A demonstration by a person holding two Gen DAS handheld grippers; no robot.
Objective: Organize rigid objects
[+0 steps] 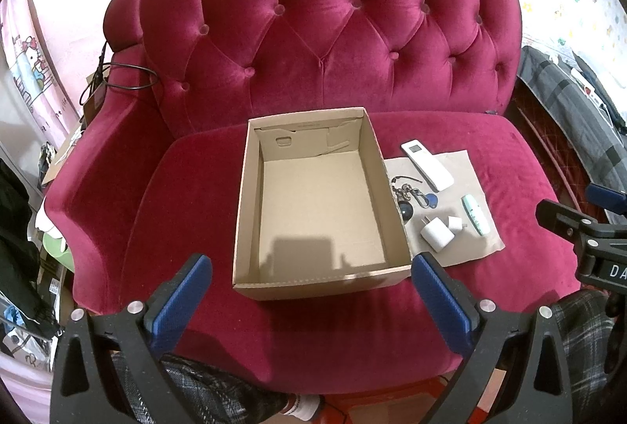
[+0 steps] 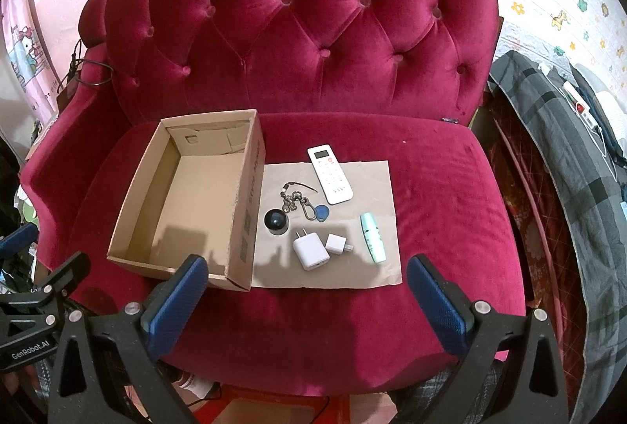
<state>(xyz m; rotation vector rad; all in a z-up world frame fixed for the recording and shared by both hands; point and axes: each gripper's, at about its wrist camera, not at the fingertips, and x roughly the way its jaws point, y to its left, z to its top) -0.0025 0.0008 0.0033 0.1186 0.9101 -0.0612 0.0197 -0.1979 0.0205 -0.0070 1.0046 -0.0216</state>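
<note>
An empty cardboard box (image 1: 250, 196) (image 2: 250, 196) sits on the red sofa seat. To its right a flat cardboard sheet (image 2: 372, 185) (image 1: 454, 165) carries a white remote (image 2: 330, 174) (image 1: 427, 165), a keychain with a blue tag (image 2: 303, 206) (image 1: 415, 192), a black round object (image 2: 276, 221) (image 1: 406, 211), a large white charger (image 2: 309, 252) (image 1: 437, 234), a small white charger (image 2: 337, 243) (image 1: 455, 223) and a mint tube (image 2: 372, 242) (image 1: 475, 214). My left gripper (image 1: 311, 281) hangs open before the box's near wall. My right gripper (image 2: 305, 281) is open just short of the sheet's front edge.
The tufted red velvet sofa (image 1: 321, 44) (image 2: 313, 44) fills both views. A black cable (image 1: 125, 79) lies on its left arm. A grey plaid blanket (image 2: 568, 149) lies to the right. Clutter stands on the left (image 1: 23, 228). Plaid-clad legs (image 1: 203, 392) show below.
</note>
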